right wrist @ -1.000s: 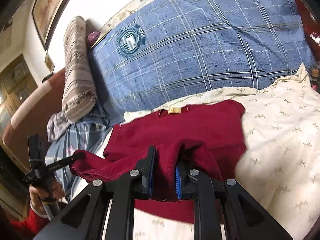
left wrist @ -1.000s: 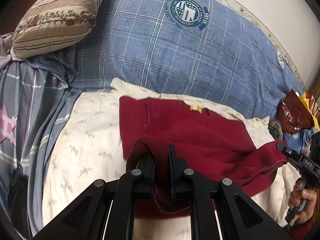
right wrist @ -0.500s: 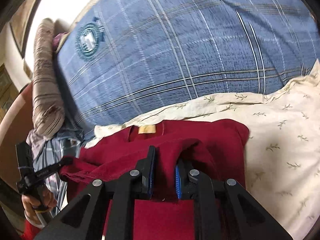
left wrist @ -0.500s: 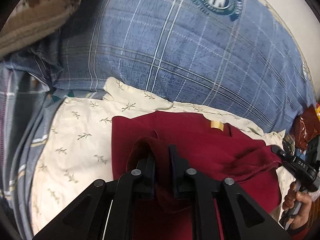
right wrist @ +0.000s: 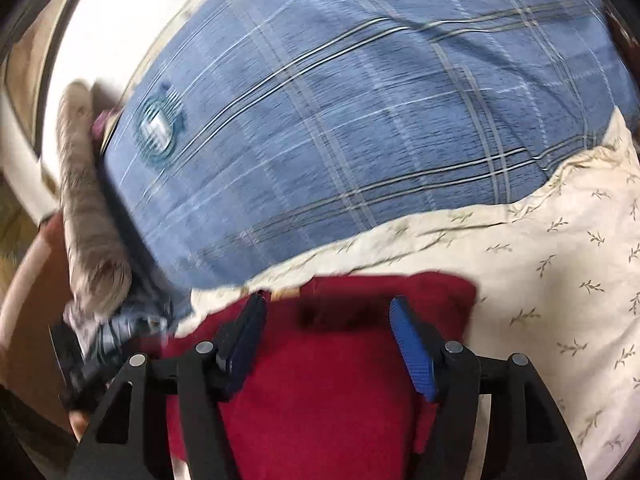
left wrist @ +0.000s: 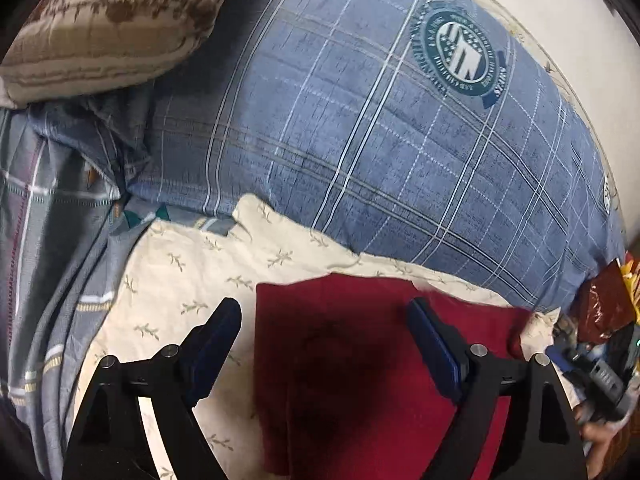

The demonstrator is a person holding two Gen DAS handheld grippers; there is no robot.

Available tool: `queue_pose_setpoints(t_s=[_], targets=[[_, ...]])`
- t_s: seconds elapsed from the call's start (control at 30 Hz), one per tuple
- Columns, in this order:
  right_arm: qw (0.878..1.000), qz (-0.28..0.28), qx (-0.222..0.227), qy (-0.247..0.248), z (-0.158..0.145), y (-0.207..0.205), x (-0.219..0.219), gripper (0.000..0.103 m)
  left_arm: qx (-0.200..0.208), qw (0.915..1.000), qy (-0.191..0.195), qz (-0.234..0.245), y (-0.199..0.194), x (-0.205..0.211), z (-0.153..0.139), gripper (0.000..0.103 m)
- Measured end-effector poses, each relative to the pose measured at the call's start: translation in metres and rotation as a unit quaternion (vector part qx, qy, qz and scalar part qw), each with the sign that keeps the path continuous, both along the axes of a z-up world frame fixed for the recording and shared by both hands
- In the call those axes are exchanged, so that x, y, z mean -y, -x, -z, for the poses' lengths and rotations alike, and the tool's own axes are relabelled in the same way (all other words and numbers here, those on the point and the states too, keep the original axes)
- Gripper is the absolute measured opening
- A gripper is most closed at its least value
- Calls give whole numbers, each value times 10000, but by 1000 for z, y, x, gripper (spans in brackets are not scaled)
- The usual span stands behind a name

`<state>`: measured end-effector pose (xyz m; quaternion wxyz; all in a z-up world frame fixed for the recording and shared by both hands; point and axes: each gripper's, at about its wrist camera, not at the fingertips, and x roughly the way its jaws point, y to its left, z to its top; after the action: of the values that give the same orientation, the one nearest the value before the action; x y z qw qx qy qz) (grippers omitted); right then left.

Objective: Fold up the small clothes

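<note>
With both tools spread wide above it, a dark red garment [left wrist: 360,368] lies flat on a cream leaf-print sheet [left wrist: 192,280]. The left gripper [left wrist: 324,340] and right gripper [right wrist: 326,332] each hover low, fingers splayed, pinching nothing. A blue plaid quilt [left wrist: 360,140] bulges just behind; the right view is motion-blurred.

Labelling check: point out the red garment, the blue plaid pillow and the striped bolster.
red garment [left wrist: 360,380], left wrist view, middle of the folded cloth
blue plaid pillow [left wrist: 360,152], left wrist view, centre of its face
striped bolster [left wrist: 104,36], left wrist view, its patterned side
</note>
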<state>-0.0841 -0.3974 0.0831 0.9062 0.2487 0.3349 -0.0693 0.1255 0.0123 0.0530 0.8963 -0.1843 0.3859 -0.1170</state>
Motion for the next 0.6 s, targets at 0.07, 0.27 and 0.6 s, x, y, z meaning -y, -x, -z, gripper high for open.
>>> queue_pose_setpoints(t_s=[0.07,0.27,0.6], targets=[[9992,-209,-170,287,5,-7,-15,63,-5,10000,-55,-80,0,-2,3,85],[9868,-259,-990,1255,40,-65,-30,60,-372,9970,-677,-80,-12,11,20,85],[9863,497,-1169,1048,47,-57,0,56,-695,9921,-988,-334,-29,9,32,86]])
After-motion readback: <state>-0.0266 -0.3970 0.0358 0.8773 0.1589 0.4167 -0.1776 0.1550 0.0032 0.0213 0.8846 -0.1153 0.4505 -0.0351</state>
